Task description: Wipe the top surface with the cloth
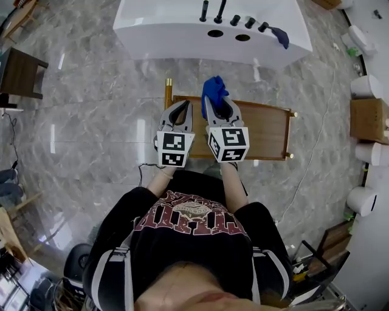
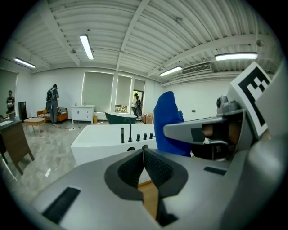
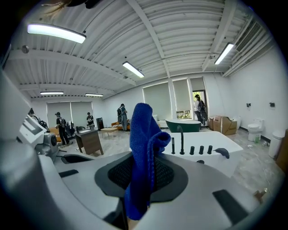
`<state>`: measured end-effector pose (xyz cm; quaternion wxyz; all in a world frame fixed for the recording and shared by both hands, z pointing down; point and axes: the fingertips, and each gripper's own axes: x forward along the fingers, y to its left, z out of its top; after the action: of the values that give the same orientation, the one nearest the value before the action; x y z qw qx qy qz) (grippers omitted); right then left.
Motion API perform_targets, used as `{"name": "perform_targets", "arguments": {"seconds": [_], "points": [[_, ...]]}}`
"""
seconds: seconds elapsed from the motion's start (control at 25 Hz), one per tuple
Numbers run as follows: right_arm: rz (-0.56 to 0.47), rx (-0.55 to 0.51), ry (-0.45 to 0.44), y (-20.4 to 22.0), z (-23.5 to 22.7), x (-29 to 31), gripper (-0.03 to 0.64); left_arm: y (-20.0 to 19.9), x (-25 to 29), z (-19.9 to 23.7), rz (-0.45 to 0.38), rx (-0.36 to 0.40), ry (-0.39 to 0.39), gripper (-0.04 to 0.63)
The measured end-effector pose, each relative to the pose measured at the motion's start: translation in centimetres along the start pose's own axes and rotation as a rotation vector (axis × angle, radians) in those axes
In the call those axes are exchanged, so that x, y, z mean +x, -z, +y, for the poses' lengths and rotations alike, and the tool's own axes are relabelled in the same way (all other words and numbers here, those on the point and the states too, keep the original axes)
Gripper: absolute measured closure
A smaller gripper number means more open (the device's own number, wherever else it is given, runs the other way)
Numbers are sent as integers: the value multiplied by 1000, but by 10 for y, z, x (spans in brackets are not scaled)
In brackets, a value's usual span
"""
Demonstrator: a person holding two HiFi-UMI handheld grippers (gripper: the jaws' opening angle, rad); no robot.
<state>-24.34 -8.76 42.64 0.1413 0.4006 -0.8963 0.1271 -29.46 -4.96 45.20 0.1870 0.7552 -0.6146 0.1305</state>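
Note:
A blue cloth (image 3: pixel 143 152) is pinched upright between the jaws of my right gripper (image 3: pixel 143 173), which is shut on it. In the head view the cloth (image 1: pixel 213 89) sticks up from the right gripper (image 1: pixel 217 104) over the far left part of a wooden tabletop (image 1: pixel 267 130). My left gripper (image 1: pixel 178 112) hovers just beside it at the table's left end, shut with nothing between its pads (image 2: pixel 155 168). The left gripper view shows the cloth (image 2: pixel 168 121) and the right gripper's body to its right. Both grippers are held level above the table.
A white bathtub (image 1: pixel 182 30) with black taps (image 1: pixel 209 11) stands just beyond the table; a dark blue rag (image 1: pixel 281 36) lies on its rim. A dark wooden side table (image 1: pixel 18 73) is at far left. People stand in the far background (image 3: pixel 121 116). Marble floor surrounds the table.

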Motion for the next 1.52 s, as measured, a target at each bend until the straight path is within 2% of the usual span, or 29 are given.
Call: {"name": "perform_targets", "arguments": {"seconds": [0.12,0.28,0.52,0.64,0.8,1.0,1.16,1.24,1.52], "points": [[45,-13,-47,21,-5,12,531,26,12,-7,48,-39,-27,548],[97,-20,-126,53,-11,32,531,53,30,-16,56,-69,-82,548],[206,-55,-179,102,-13,57,531,101,39,3,122,-147,-180,548],[260,-52,-182,126,-7,69,531,130,44,8,190,-165,-171,548],[314,-20,-221,155,12,91,532,172,57,1,302,-93,-106,548],[418,69,-251,193,22,113,531,222,65,-6,407,-213,-60,548],[493,67,-244,213,27,131,531,250,69,-17,482,-180,-16,548],[517,54,-246,220,31,141,531,262,70,-20,504,-189,-1,548],[576,19,-269,245,43,161,532,294,67,-13,547,-252,-50,548]]}}
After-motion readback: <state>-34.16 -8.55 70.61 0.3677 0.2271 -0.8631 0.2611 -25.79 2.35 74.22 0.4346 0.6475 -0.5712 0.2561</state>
